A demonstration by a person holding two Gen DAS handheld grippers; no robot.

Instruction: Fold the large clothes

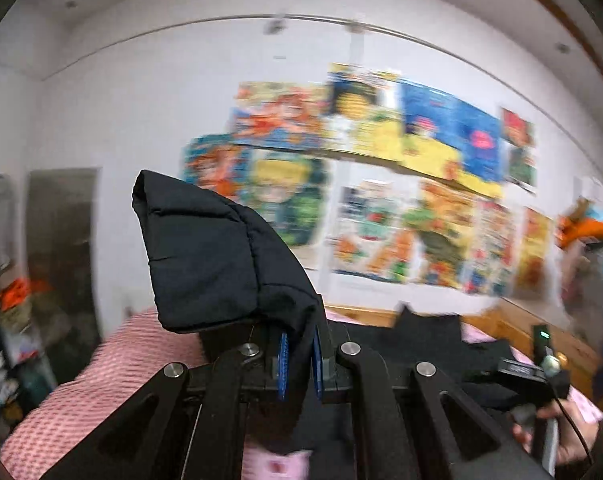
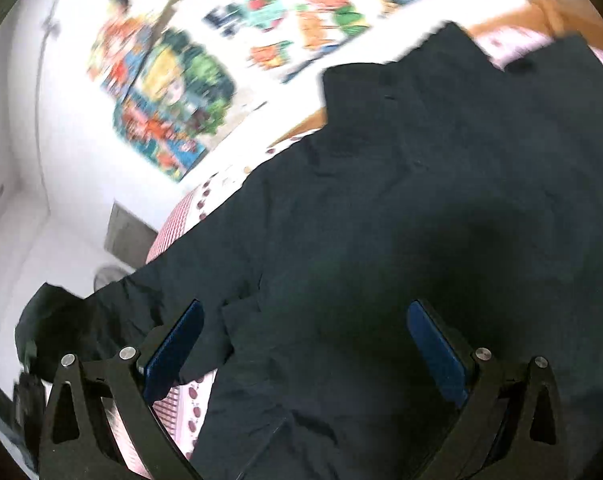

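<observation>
I am working in a home bedroom: a bed [image 1: 101,364] under a pink checked cover fills the foreground, its wooden frame [image 1: 365,314] running against a white wall [image 1: 141,100] papered with bright cartoon posters [image 1: 381,168]. Cluttered shelves [image 1: 9,340] crowd the bed's left edge.

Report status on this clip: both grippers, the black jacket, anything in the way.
Left gripper shut on black jacket, cuff lifted. Right gripper open above jacket, holding nothing. Jacket spread on pink bedspread. Nothing in the way.
</observation>
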